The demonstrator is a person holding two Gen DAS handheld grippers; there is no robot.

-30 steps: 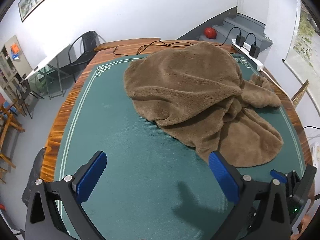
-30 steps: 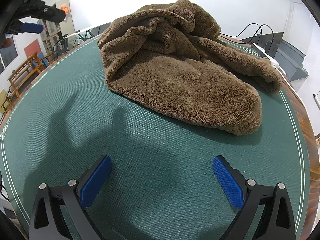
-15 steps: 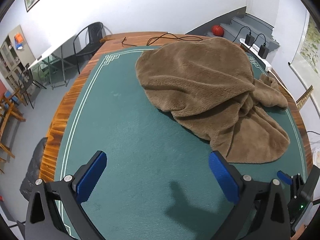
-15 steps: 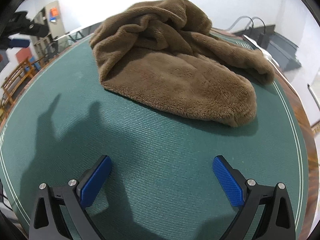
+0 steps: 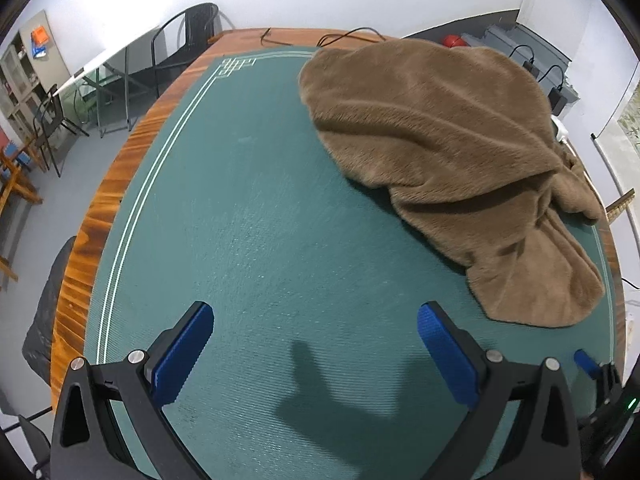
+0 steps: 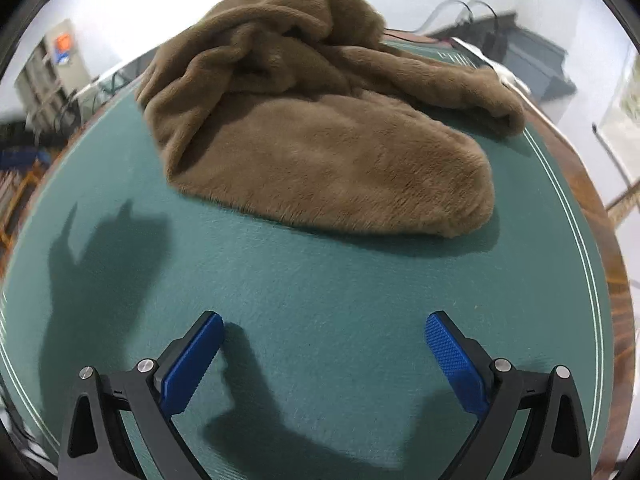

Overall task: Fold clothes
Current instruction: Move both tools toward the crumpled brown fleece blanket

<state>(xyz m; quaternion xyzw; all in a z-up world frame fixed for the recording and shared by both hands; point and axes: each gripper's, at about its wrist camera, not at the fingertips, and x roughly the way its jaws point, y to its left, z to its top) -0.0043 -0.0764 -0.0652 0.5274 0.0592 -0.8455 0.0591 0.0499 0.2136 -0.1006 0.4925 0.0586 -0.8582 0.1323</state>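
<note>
A brown fleece garment (image 5: pixel 444 152) lies crumpled on the green table mat (image 5: pixel 260 232), toward the far right in the left wrist view. In the right wrist view the garment (image 6: pixel 320 136) is a heap straight ahead, its near edge a short way beyond the fingers. My left gripper (image 5: pixel 316 316) is open and empty above bare mat, left of the garment's near lobe. My right gripper (image 6: pixel 324 326) is open and empty, low over the mat in front of the garment. The tip of the right gripper (image 5: pixel 588 362) shows at the lower right of the left wrist view.
The mat covers a wooden table whose rim (image 5: pixel 100 208) shows at the left. A black chair (image 5: pixel 188 40) and a glass table (image 5: pixel 108 68) stand beyond it. Cables and chargers (image 5: pixel 556 92) lie at the far right edge. A power strip (image 6: pixel 500 70) sits behind the garment.
Both grippers have moved forward and to the left over the mat. The garment now sits further right in the left view and looms closer in the right view. Both stay open.
</note>
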